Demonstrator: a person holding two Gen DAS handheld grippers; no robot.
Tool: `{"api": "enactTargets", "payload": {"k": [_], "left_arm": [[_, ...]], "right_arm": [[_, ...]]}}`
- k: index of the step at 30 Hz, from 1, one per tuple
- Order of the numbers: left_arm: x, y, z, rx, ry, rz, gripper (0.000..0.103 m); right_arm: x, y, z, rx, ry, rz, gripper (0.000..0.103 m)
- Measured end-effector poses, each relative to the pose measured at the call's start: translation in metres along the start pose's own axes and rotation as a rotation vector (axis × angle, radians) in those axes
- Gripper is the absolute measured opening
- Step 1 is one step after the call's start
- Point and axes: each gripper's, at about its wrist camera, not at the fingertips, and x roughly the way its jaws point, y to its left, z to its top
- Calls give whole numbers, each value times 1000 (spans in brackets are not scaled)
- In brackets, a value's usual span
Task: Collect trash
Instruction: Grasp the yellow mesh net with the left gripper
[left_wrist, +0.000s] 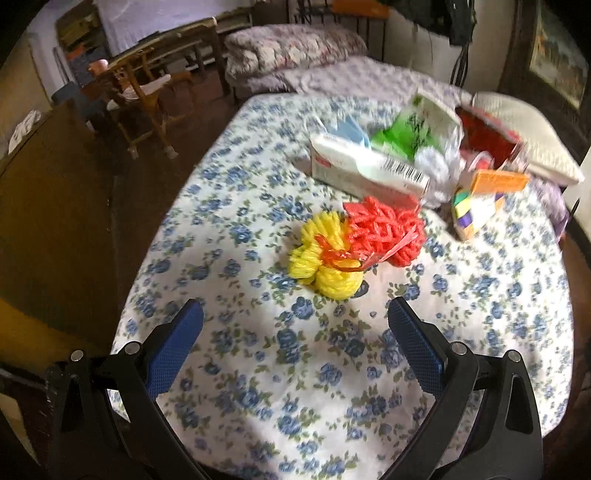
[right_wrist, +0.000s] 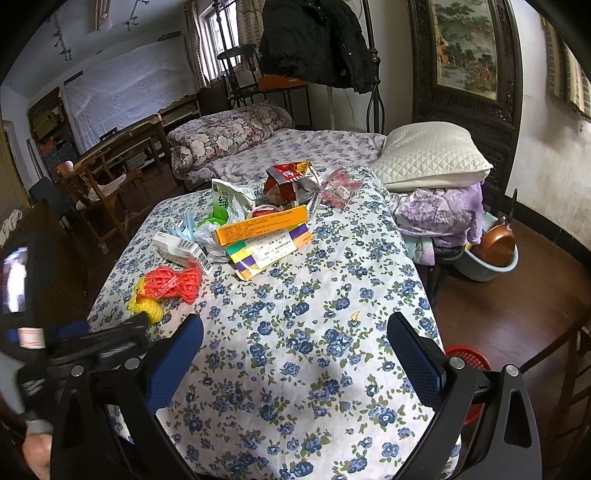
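Observation:
Trash lies on a table with a blue-flowered cloth (left_wrist: 314, 369) (right_wrist: 295, 350). A yellow foam net (left_wrist: 325, 258) (right_wrist: 149, 308) and a red foam net (left_wrist: 384, 229) (right_wrist: 173, 280) lie together. Behind them are a white barcoded box (left_wrist: 365, 170) (right_wrist: 183, 249), a green-white bag (left_wrist: 417, 125) (right_wrist: 229, 201), an orange box (left_wrist: 498, 181) (right_wrist: 262, 223), a purple-yellow-green box (left_wrist: 474, 210) (right_wrist: 266, 251) and a red snack bag (left_wrist: 487, 136) (right_wrist: 291, 182). My left gripper (left_wrist: 295, 314) is open, just short of the yellow net. My right gripper (right_wrist: 295, 325) is open over bare cloth.
A red basket (right_wrist: 467, 360) stands on the floor right of the table. A basin with a pan (right_wrist: 491, 254) sits further right. A bed with a pillow (right_wrist: 432, 155) lies behind the table. Wooden chairs (left_wrist: 140, 96) stand at the left. The left gripper's body (right_wrist: 85, 343) shows at left.

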Motion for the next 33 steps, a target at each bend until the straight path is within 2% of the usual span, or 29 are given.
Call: {"api": "enactTargets", "payload": {"k": [8,12,15,16,17,18,27,30,33], "left_arm": [[21,1,11,-18,21,6,96],[23,1,15,-47,-3,-20,95],[24,1,17,-68,0,-57,71],[26,1,18,-65,8,-65,57],[28,1,18,-59,19,-81,38],[30,1,20,-56,23,-92,29],[-17,26,5,-103,-111,-204,28],[-22,34,4,-127,-131,-212,28],[-18,41,5,-150,-113,-235,28]], "right_arm": [[-1,-2,1,10,4,12,97],[0,-3,0,13,6,15,97],[-1,-2,0,8,9,12,97],[-1,-2,0,6,10,10,97],[-1,-1,-1,3,13,9,97],[-1,-2,-1,2,16,9,97],[14,6,8,-8,64,-5,97],[41,7,31,67,125,34,97],[71,8,52,164,181,85,97]]}}
